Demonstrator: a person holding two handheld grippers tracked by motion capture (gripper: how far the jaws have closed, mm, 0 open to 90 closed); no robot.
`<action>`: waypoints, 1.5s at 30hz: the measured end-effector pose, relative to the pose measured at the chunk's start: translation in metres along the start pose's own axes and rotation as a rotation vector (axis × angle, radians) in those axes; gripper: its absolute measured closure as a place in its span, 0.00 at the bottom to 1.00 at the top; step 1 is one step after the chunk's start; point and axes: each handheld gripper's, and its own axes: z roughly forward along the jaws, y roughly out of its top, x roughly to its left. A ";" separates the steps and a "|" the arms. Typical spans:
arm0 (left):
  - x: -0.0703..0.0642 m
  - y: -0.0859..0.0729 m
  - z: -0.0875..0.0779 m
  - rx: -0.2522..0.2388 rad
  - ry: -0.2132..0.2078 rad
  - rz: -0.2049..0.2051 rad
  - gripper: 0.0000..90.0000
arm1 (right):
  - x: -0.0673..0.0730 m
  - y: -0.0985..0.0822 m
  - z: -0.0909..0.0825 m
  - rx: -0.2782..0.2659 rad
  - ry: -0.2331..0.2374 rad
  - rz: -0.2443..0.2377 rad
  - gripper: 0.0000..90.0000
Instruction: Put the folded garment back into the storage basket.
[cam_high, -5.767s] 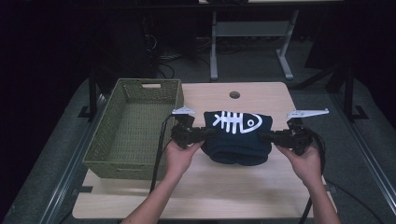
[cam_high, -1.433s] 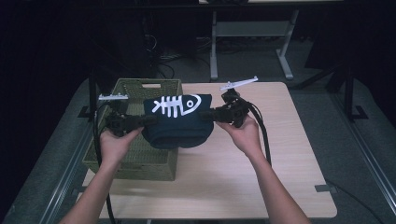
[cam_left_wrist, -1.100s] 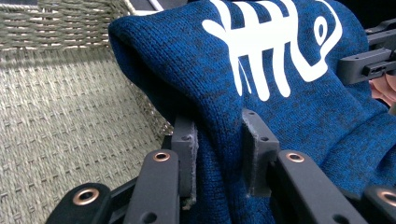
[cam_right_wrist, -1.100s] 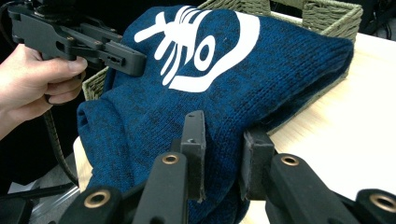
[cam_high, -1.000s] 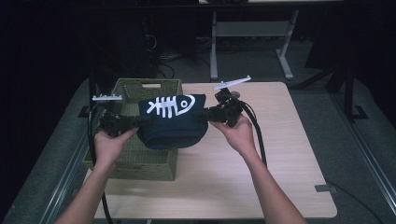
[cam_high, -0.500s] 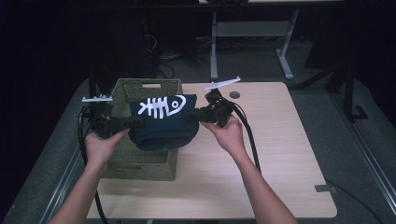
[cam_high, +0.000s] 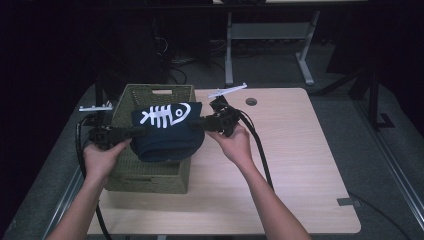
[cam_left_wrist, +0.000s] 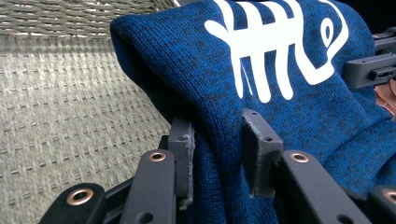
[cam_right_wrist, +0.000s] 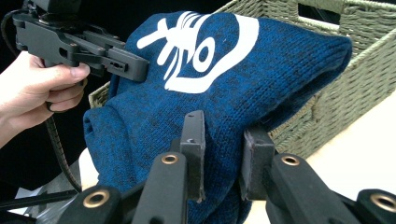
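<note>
Above the olive woven basket (cam_high: 150, 172) at the worktop's (cam_high: 295, 165) left edge, a folded blue knitted garment with a white fish-skeleton print (cam_high: 167, 131) is kept clamped at opposite ends by the left gripper (cam_high: 134, 131) and right gripper (cam_high: 196, 122), so that it can be lowered in folded.

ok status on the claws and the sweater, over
Left claw and right claw both clamped on folded blue sweater. Sweater held over green basket. Nothing in the way.

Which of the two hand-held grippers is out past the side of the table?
The left gripper: its hand is beyond the table's left edge, outside the basket. The right gripper is above the tabletop. Both clamp the blue sweater.
</note>
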 end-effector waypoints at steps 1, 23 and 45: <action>0.001 0.000 -0.001 0.000 0.001 -0.004 0.75 | 0.000 0.000 0.001 0.000 0.000 0.002 0.83; 0.022 -0.006 -0.020 -0.015 0.048 -0.042 0.73 | 0.007 0.002 0.034 0.010 0.032 0.007 0.82; 0.047 -0.016 -0.027 -0.016 0.101 -0.084 0.69 | 0.010 -0.001 0.068 0.025 0.049 0.030 0.81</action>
